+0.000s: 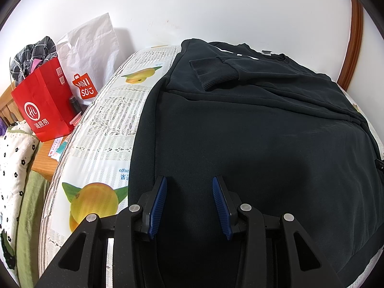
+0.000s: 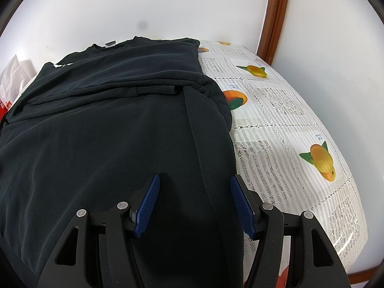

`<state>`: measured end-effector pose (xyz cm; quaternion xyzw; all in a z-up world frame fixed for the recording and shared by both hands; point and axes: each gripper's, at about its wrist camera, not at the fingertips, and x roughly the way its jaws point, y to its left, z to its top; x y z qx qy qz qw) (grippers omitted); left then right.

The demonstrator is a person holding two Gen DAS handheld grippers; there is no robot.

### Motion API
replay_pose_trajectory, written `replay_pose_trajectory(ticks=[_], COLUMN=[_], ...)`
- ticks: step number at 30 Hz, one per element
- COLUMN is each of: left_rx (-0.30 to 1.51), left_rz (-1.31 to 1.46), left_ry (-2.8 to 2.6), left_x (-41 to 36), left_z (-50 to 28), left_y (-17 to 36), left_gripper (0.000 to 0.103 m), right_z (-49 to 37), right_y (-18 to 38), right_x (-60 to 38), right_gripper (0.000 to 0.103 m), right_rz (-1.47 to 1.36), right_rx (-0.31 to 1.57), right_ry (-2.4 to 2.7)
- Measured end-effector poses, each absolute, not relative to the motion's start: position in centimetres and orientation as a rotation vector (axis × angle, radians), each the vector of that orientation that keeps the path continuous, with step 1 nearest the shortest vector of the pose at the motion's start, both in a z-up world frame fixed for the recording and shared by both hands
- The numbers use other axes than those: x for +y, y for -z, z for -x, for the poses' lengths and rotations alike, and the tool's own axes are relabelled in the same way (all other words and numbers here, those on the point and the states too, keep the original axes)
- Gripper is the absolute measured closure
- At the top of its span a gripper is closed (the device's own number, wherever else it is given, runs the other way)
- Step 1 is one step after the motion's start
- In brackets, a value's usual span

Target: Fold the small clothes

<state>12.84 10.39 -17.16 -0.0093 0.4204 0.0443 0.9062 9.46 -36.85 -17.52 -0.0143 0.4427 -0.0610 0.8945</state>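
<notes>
Sweatshirt first: black, spread flat over the bench, its collar at the far end by the white wall and both sleeves folded in across the chest. One ribbed cuff lies on top toward the far left; from my right camera I see another cuff tucked at the fold line. My left gripper hangs above the near left part of the garment, its blue jaws apart with nothing between them but the cloth below; I cannot tell whether the tips touch it. My right gripper sits over the near right edge, jaws spread wider, also gripping nothing. Under the sweatshirt lies a lace-patterned cloth printed with mangoes. Left of the bench stand a red paper bag and a white Miniso bag; a wooden door frame rises far right.
</notes>
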Motion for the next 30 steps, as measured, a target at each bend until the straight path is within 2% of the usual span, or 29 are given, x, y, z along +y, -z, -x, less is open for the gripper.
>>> replay_pose_trajectory(ticks=[4, 8, 30], left_rx=[0.867, 0.865, 0.819], left_rz=[0.027, 0.05, 0.086], left_ry=[-0.084, -0.055, -0.04], left_x=[10.4, 10.4, 11.9], left_z=[-12.8, -12.7, -10.5], left_y=[17.1, 17.0, 15.9], left_gripper=[0.064, 0.059, 0.058], right_z=[-9.4, -9.1, -4.3], right_y=[17.5, 17.3, 14.8], right_x=[-37.0, -37.3, -37.2], right_gripper=[0.042, 0.042, 0.042], right_rz=[0.021, -0.009, 0.129], right_rx=[0.915, 0.901, 0.88], right_ry=[0.124, 0.109, 0.174])
